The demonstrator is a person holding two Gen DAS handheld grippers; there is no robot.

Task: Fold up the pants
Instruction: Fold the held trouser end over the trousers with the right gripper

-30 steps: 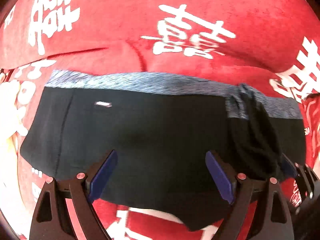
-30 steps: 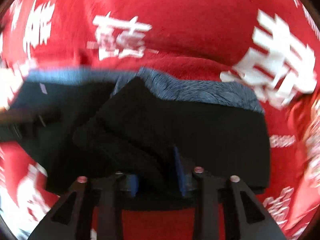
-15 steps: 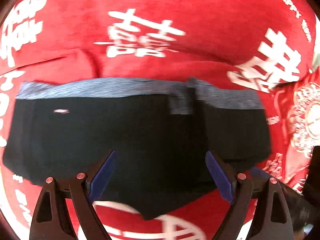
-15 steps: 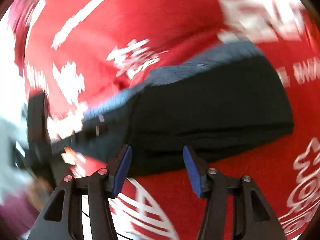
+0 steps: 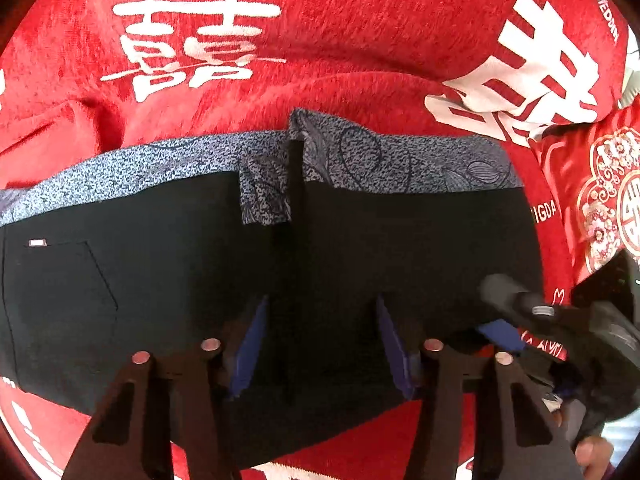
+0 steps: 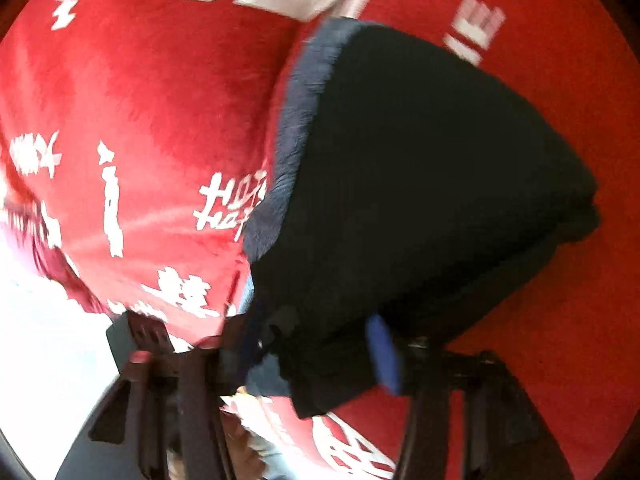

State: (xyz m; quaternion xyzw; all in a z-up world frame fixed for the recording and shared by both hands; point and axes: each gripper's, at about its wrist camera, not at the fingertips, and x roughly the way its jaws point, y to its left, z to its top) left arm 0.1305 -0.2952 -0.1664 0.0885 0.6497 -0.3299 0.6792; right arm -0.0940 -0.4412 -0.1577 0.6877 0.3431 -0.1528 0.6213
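Note:
Black pants [image 5: 160, 272] with a grey patterned waistband [image 5: 380, 156] lie folded on a red blanket [image 5: 320, 20]. One layer overlaps the other near the middle. My left gripper [image 5: 320, 344] is open, its blue pads low over the near edge of the pants, around a fold. My right gripper [image 6: 316, 356] is open, its jaws straddling the near edge of the folded pants [image 6: 420, 180]; the view is blurred. The right gripper also shows in the left wrist view [image 5: 516, 312], at the pants' right edge.
The red blanket [image 6: 140, 100] with white characters covers the whole surface and is wrinkled behind the waistband. A red and gold patterned cloth [image 5: 600, 200] lies at the right. A bright white area [image 6: 40, 340] lies past the blanket's left edge.
My right gripper let go of the pants layer, opened, and swung around to the pants' right edge. My left gripper moved right and closer, and its jaws narrowed somewhat.

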